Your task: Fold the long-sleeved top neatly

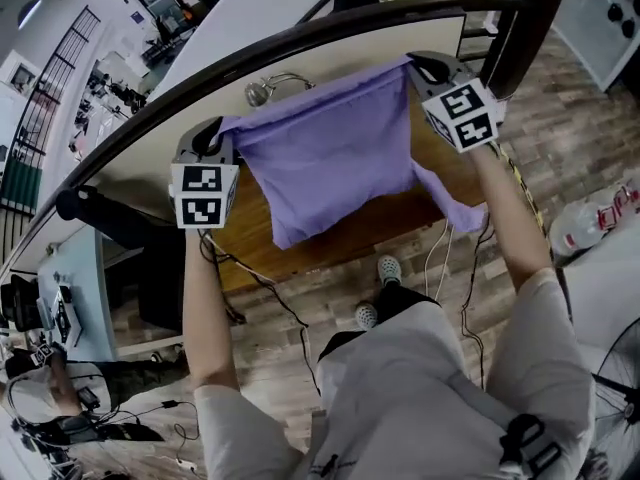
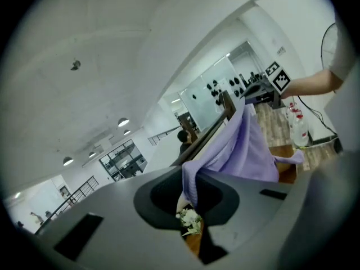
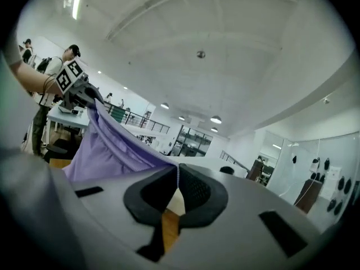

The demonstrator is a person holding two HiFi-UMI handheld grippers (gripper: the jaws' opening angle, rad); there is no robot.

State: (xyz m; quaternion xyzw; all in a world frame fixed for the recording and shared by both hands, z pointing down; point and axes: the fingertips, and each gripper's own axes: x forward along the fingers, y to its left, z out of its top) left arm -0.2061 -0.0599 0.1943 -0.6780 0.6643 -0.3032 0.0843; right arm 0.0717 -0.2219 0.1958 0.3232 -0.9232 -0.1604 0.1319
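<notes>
The purple long-sleeved top (image 1: 335, 153) hangs stretched in the air between my two grippers, above the wooden table (image 1: 250, 223). My left gripper (image 1: 215, 136) is shut on its left upper corner, and the cloth (image 2: 236, 151) runs from those jaws toward the other gripper. My right gripper (image 1: 425, 68) is shut on the right upper corner, where a thin edge of the top (image 3: 112, 151) is pinched between the pads. A sleeve (image 1: 450, 203) dangles below the right side. The body droops in the middle, its lower edge near the table's front.
A dark curved rail (image 1: 300, 33) runs behind the table. Metal hardware (image 1: 265, 88) lies on the pale surface near the top's far edge. Cables (image 1: 270, 293) trail over the wood floor, and plastic bottles (image 1: 590, 218) stand at the right.
</notes>
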